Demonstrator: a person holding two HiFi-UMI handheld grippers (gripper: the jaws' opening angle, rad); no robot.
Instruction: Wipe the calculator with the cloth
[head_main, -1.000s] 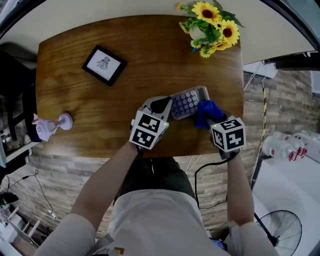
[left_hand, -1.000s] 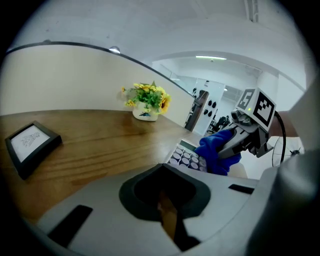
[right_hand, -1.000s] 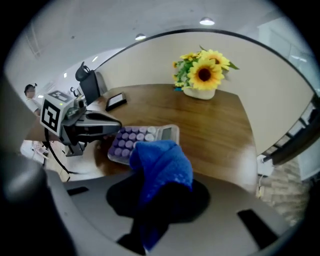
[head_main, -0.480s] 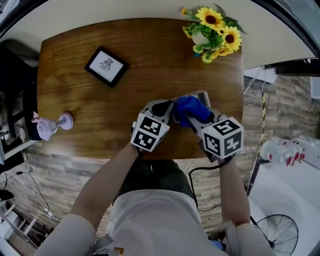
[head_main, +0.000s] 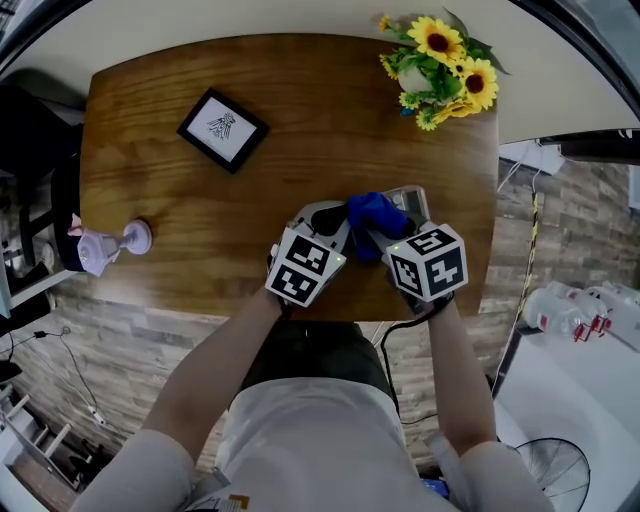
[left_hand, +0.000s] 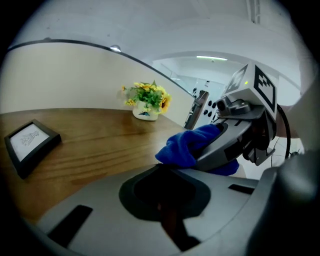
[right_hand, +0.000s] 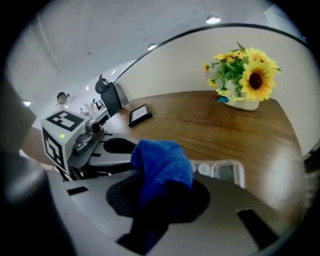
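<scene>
Right gripper (head_main: 378, 232): pinching the blue cloth (head_main: 372, 210), which is bunched over its jaws.
Cloth: down on the calculator (head_main: 408, 198), covering most of it.
Calculator: near the wooden table's (head_main: 300, 120) front edge, screen end peeking out.
Left gripper (head_main: 322, 218): jaws pressed together at the calculator's other end. Whether they grip it is hard to say.

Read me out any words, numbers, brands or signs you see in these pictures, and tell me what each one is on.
No text can be read anywhere.
Picture frame: a small drawing, no words visible.
Calculator: keys and display too blurred to read, partly hidden by the cloth.
Marker cubes: black-and-white square patterns, not letters.
</scene>
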